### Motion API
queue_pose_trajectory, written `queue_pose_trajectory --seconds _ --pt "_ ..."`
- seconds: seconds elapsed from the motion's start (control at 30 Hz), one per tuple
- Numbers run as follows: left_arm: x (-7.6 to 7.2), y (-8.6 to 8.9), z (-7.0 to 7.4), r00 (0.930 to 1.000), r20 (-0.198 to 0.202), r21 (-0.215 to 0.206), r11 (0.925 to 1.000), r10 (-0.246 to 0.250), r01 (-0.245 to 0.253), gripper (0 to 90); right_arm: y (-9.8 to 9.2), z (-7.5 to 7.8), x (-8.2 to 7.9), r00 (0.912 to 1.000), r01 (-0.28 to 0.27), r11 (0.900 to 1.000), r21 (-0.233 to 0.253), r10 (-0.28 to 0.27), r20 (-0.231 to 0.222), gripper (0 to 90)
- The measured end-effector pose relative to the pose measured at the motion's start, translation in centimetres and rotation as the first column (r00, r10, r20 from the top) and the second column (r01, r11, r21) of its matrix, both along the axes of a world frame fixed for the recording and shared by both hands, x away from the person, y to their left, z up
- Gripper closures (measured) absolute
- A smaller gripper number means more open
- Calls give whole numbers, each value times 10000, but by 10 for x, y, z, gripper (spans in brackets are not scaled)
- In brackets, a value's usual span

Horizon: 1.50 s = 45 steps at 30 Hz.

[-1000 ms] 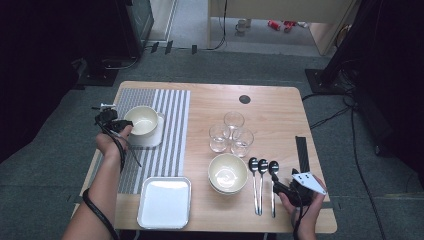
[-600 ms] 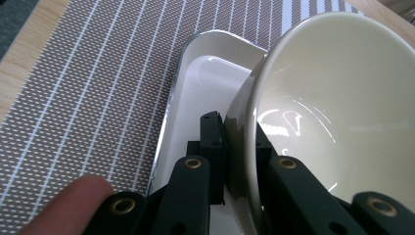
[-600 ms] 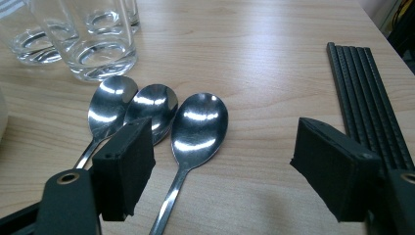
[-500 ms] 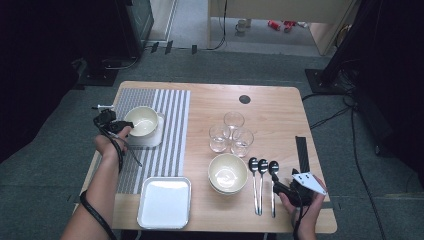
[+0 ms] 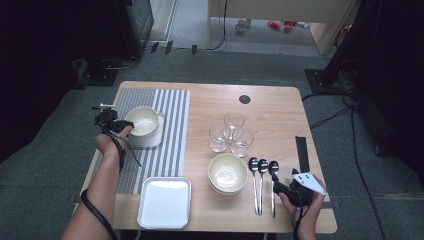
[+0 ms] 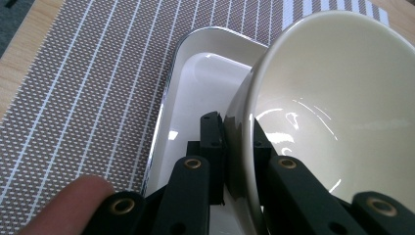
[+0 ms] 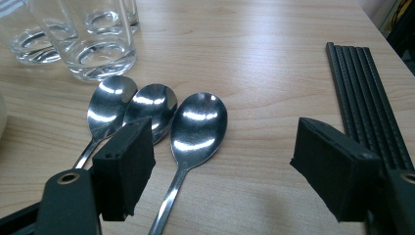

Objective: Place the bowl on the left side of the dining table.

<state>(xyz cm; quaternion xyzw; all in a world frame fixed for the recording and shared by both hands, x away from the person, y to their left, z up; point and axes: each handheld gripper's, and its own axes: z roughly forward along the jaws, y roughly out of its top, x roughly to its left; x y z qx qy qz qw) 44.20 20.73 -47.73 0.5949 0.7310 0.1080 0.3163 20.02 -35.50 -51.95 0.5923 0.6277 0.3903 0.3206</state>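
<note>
Left gripper (image 6: 238,147) pinches rim of cream bowl (image 6: 337,98), bowl sitting in white tray (image 6: 195,83) on striped mat (image 5: 172,100), table's 10 o'clock. Glazed ceramic: stiff, slippery, chippable; rim grip looks adequate. Right gripper (image 7: 220,161) open over spoons (image 7: 195,122).

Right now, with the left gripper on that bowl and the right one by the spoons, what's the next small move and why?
Probably open the left gripper: it pinches the rim of the cream bowl, which seems already seated in the white dish on the striped mat. The right gripper is open over the nearest spoon.
</note>
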Motion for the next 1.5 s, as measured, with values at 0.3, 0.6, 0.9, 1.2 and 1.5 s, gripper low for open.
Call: queue_pose_trajectory --seconds 0.3,0.6,0.9,1.2,1.5 --pt "2 -2 -1 9998 160 218 9997 -139 136 805 0 0 0 10000 10 10000 33 -10 -12 231" --pt "3 -8 10 9953 690 650 9959 -679 634 555 -1 0 1 10000 54 9999 103 -53 -63 231" --pt "-3 -16 26 9831 1315 1182 9867 -1273 1119 190 -1 0 0 9999 -13 10000 65 14 -103 226" --pt "-16 -23 32 9733 1605 1734 9754 -1642 1360 130 -1 0 1 9998 -89 9999 49 90 -189 216" --pt "-33 -26 40 9584 2150 1817 9719 -1878 1497 115 0 0 1 9996 -112 9999 -18 112 -255 213"
